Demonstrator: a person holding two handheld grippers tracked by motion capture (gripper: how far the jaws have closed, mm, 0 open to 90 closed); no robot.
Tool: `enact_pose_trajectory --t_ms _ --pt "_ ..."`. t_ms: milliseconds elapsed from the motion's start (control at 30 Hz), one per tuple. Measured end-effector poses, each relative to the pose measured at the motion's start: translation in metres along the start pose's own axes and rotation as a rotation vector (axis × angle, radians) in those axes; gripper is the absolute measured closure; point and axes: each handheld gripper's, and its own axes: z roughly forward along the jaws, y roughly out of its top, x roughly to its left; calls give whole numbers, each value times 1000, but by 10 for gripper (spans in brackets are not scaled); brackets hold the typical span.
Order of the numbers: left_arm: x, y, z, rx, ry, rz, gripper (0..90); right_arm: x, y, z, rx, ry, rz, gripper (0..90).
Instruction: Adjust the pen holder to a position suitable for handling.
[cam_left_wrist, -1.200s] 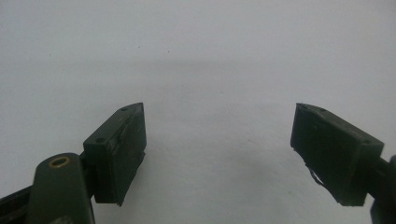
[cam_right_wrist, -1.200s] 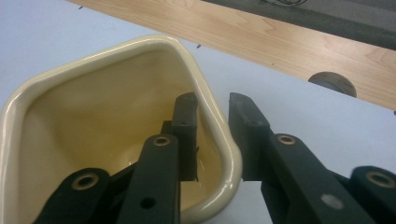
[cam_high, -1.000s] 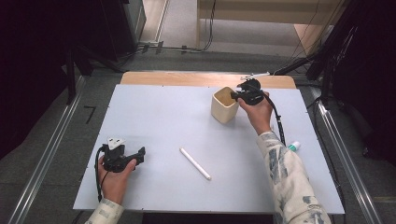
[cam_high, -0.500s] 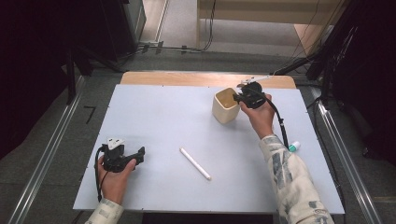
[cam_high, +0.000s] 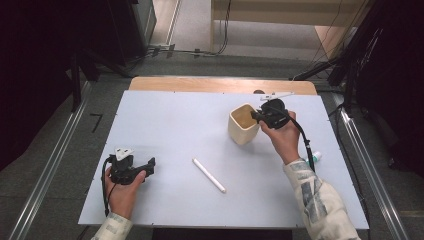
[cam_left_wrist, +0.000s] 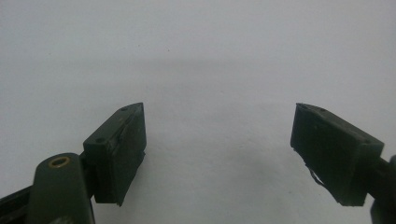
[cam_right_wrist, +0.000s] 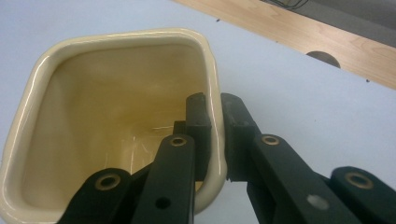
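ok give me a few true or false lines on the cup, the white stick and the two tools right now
1. The right tool grips the cup by its wall, one jaw inside and one outside. True.
2. The left tool is shut on the white stick. False: its jaws stand wide apart over bare table, and the stick lies free to its right.
3. The cup stands upright with its mouth open upward. True.
4. The white stick is inside the cup. False: it lies flat on the table, nearer the person than the cup.
5. The cup sits at the table's left side. False: it is at the right, toward the far edge.
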Motion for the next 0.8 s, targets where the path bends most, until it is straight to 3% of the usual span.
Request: enact_pose_trajectory --t_ms 367,667,800 --pt "-1 0 1 3 3 2 192 13 -30 -14 42 48 -6 805" --pt "-2 0 1 6 5 6 192 18 -35 -18 48 76 -6 802" --pt "-2 -1 1 10 5 7 192 15 -37 -17 33 99 17 793"
